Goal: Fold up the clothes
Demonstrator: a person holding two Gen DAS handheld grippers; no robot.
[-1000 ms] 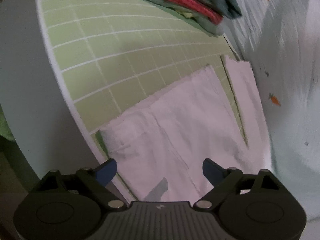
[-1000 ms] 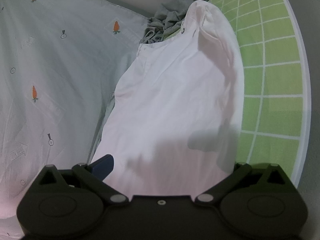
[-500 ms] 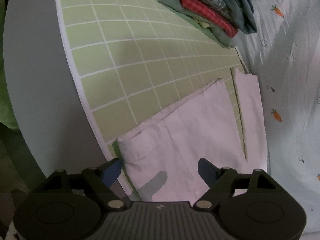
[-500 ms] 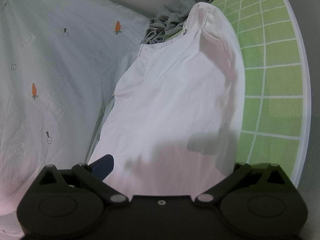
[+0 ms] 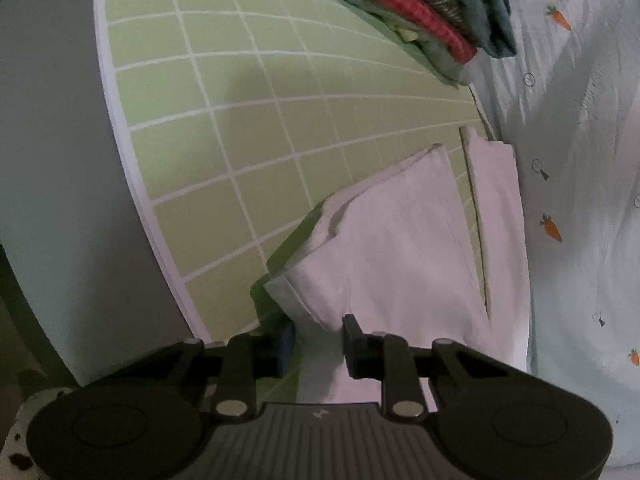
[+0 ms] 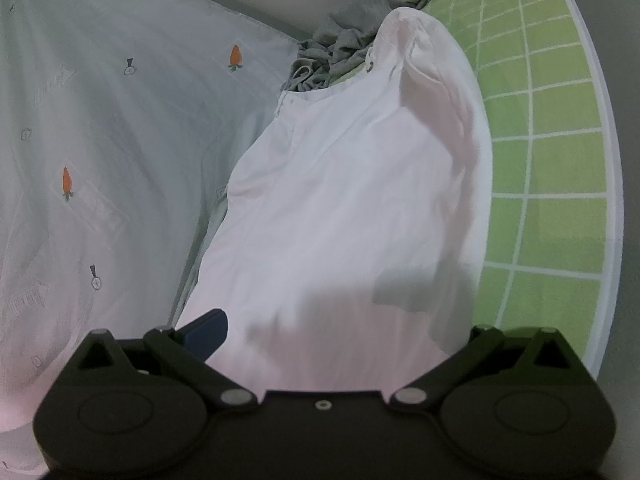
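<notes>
1. The left gripper [image 5: 318, 338] has its two fingers drawn close together, pinching a lifted corner of the white garment [image 5: 400, 248] between them.
2. That pinched corner stands raised off the green mat [image 5: 240, 120], and a dark shadow lies on the mat just beneath the raised edge.
3. The rest of the garment lies flat ahead of the left gripper, part on the mat and part over its right edge, where a long white strip runs beside the sheet [image 5: 580, 160].
4. The sheet is pale and printed with small carrots.
5. At the far end of the mat, a stack of folded clothes [image 5: 420, 12] rests near the corner, with red checked and striped pieces showing.
6. The mat has a white grid of squares and sits on a grey tabletop [image 5: 52, 140].
7. In the right wrist view, the right gripper [image 6: 324, 332] has its arms spread wide; one blue fingertip [image 6: 206, 330] shows at the left, and the other is hidden under the cloth.
8. The white garment [image 6: 352, 200] drapes over the space between those fingers, so I cannot tell whether it is gripped.
9. Beyond the garment, a crumpled grey cloth [image 6: 360, 36] lies at the far end, touching the white fabric's top edge.
10. The carrot sheet [image 6: 120, 120] fills the left of this view, and the mat [image 6: 540, 160] the right.
</notes>
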